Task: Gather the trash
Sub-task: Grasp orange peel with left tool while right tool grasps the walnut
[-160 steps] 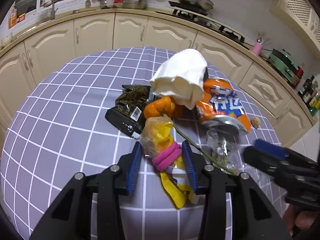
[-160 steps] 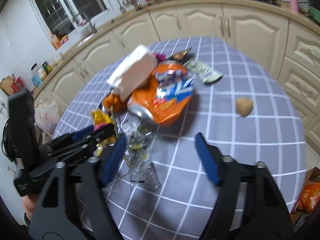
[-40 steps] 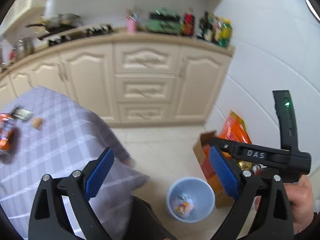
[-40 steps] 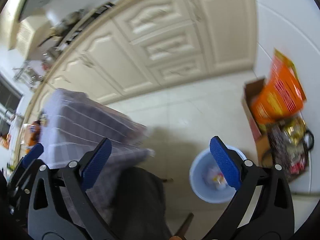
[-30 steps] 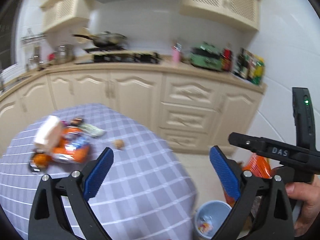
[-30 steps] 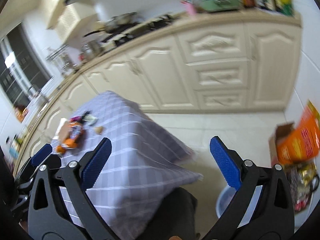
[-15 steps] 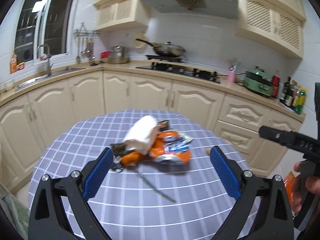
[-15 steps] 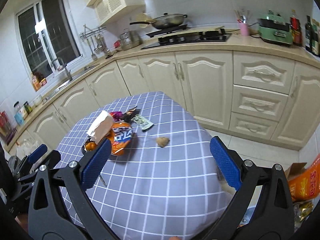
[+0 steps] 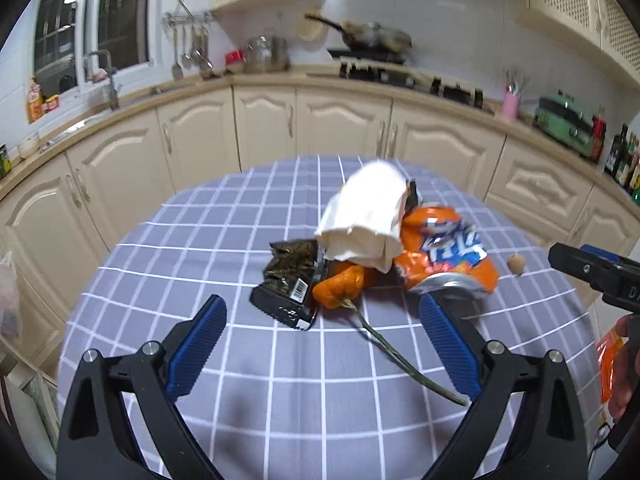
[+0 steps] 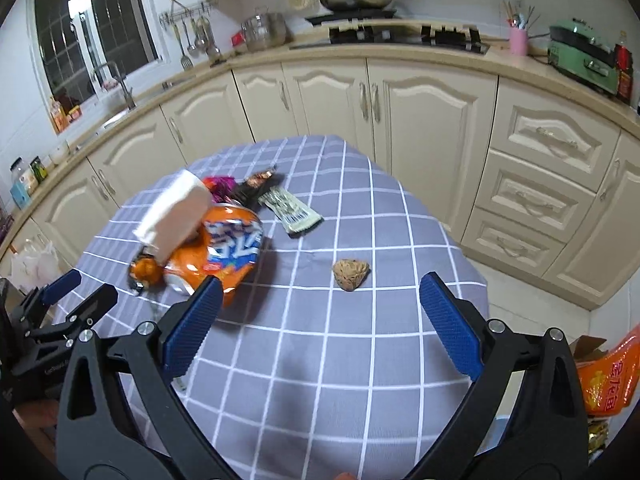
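A pile of trash lies on the checked tablecloth [image 9: 192, 248]: a crumpled orange chip bag [image 9: 444, 252], a white tissue [image 9: 368, 216] on top of it, a black wrapper [image 9: 288, 280], orange peel [image 9: 340, 284] and a green stem [image 9: 400, 356]. My left gripper [image 9: 322, 304] is open and empty just short of the pile. The right wrist view shows the chip bag [image 10: 224, 248], a striped wrapper [image 10: 292, 208] and a walnut [image 10: 351, 274]. My right gripper [image 10: 320, 282] hangs in front of the walnut, its jaws wide and closing slightly with nothing between them.
Cream kitchen cabinets [image 10: 432, 120] curve behind the table, with a stove and a pan on the counter. On the floor at the right stands a cardboard box with an orange bag [image 10: 612, 376]. A white plastic bag [image 10: 32, 260] hangs at the left.
Both views have swung from the floor bin back to the table, and the pile now looks nearer. The yellow wrapper and clear plastic seen earlier are gone from the table.
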A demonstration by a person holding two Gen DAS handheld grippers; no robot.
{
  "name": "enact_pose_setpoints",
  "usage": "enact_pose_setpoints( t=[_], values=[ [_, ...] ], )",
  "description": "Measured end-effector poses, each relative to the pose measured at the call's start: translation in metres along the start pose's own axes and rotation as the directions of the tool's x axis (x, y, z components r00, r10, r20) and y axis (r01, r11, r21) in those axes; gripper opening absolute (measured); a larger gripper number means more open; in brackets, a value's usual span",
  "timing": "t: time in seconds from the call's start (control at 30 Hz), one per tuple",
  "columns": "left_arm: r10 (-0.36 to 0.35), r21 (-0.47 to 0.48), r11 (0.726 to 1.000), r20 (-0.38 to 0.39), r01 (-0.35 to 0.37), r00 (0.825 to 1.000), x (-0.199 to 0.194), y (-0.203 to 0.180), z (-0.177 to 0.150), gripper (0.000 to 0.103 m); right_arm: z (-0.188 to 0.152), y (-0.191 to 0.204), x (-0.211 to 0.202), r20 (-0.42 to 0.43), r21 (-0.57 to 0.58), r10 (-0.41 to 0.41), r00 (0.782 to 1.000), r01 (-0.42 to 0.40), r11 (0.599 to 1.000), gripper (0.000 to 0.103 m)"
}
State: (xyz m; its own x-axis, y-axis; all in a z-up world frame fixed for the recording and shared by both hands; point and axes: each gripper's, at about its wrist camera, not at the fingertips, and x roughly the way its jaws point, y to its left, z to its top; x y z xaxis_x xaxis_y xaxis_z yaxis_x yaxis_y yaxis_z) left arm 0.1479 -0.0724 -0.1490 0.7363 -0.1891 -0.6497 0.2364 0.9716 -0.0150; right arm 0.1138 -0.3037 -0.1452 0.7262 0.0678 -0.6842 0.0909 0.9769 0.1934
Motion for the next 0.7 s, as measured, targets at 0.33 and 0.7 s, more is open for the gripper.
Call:
enact_pose_setpoints(
  t=[0.33,0.7],
  values=[
    [-0.023,0.028,0.999,-0.1,0.026,0.995,0.049,-0.003,0.009,0.061,0.003,-0.012,0.056,-0.095,-0.015,-0.01,0.995,0.009,1.0,0.057],
    [-0.079,0.02,0.997,-0.074,0.081,0.994,0.03,-0.001,-0.003,0.028,-0.008,0.002,0.041,-0.081,-0.087,-0.022,0.996,0.015,0.996,0.027]
  ],
)
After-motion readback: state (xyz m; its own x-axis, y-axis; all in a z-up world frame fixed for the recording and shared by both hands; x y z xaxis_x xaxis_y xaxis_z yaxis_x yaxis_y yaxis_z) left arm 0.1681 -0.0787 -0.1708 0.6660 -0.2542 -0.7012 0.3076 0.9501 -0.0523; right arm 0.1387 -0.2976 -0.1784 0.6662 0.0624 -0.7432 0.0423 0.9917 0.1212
